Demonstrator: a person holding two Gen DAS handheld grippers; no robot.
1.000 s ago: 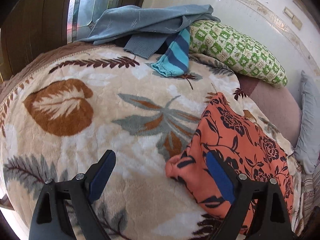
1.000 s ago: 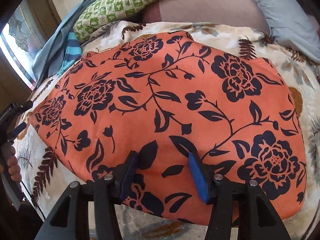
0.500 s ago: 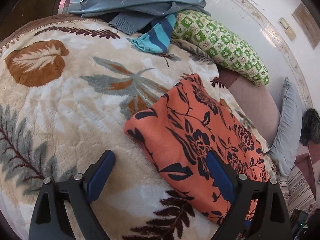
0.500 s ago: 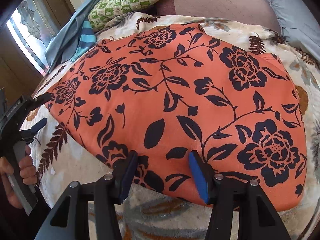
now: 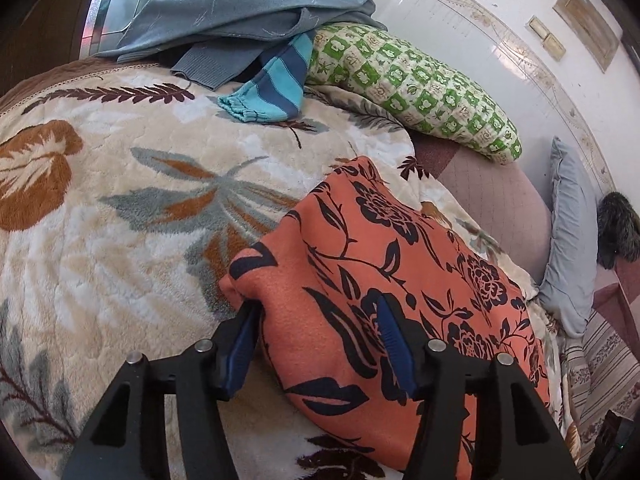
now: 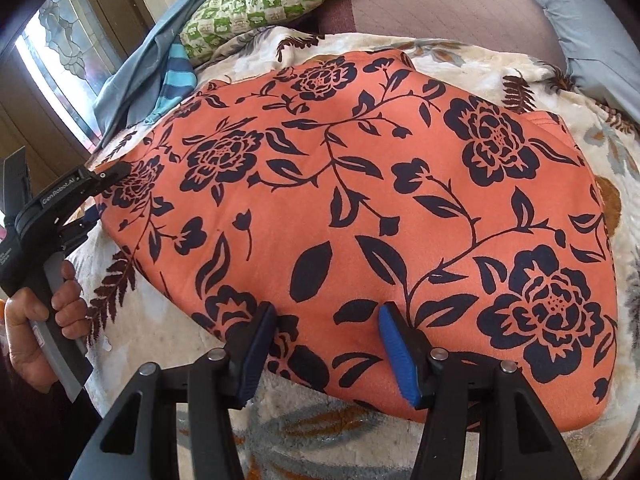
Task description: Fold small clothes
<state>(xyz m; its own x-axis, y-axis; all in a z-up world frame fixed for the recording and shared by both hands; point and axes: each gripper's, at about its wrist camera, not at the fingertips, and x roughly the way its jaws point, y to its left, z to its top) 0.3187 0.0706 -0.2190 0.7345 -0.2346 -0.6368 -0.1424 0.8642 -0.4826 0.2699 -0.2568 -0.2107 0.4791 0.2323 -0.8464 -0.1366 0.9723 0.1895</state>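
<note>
An orange cloth with dark flowers lies spread flat on the leaf-patterned blanket. My left gripper straddles its near left corner. One pad sits at the fabric's raised edge, the other rests on top, and the jaws are closing with the cloth between them. In the right wrist view the cloth fills the middle. My right gripper is at its near edge, jaws closing with the hem between the blue pads. The left gripper also shows there at the cloth's left corner, held by a hand.
A blue-grey sweater and a turquoise striped garment lie heaped at the blanket's far side. Beside them lies a green checked pillow, and a grey pillow sits to the right. A window is at the left.
My left gripper has moved from the bare blanket onto the cloth's corner and its jaws have narrowed around it. The right gripper stays at the near edge, jaws slightly narrower.
</note>
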